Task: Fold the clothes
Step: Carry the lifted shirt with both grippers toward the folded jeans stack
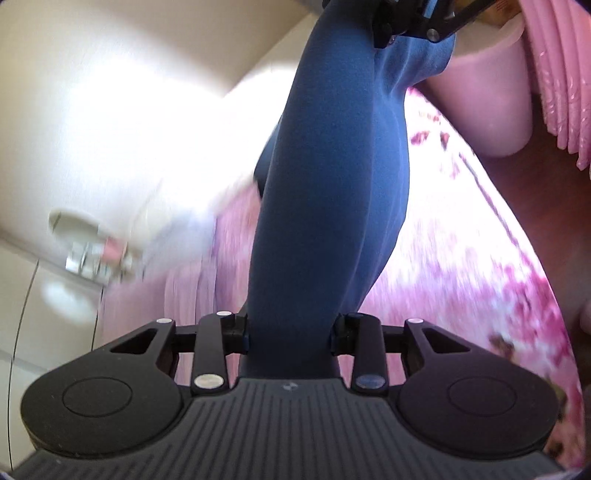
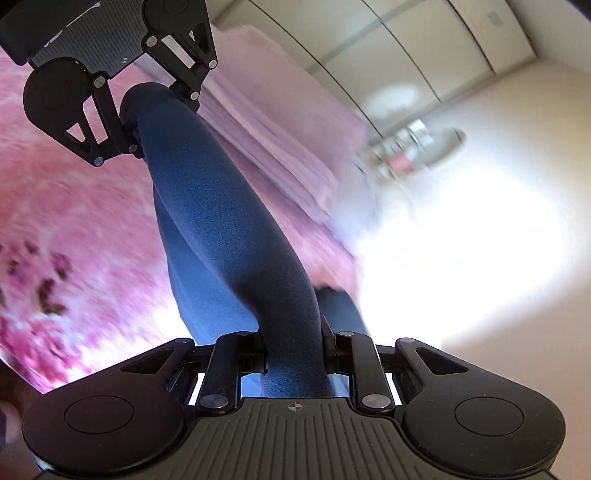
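Note:
A blue garment [image 1: 332, 177] is stretched in the air between my two grippers, bunched into a thick band. My left gripper [image 1: 290, 332] is shut on one end of it. In the left wrist view the right gripper [image 1: 413, 22] shows at the top, clamped on the far end. My right gripper [image 2: 293, 354] is shut on the other end of the blue garment [image 2: 221, 229]. In the right wrist view the left gripper [image 2: 151, 110] shows at the upper left, clamped on the cloth. The cloth hangs above a bed.
Below is a pink flowered bedspread [image 1: 461, 266] [image 2: 74, 206] with a pale pink frill [image 2: 266, 122]. A pink pillow [image 1: 491, 92] and pink ribbed headboard [image 1: 561, 74] lie at the upper right. White walls, wardrobe doors [image 2: 406, 44] and a ceiling lamp [image 1: 88, 247] surround it.

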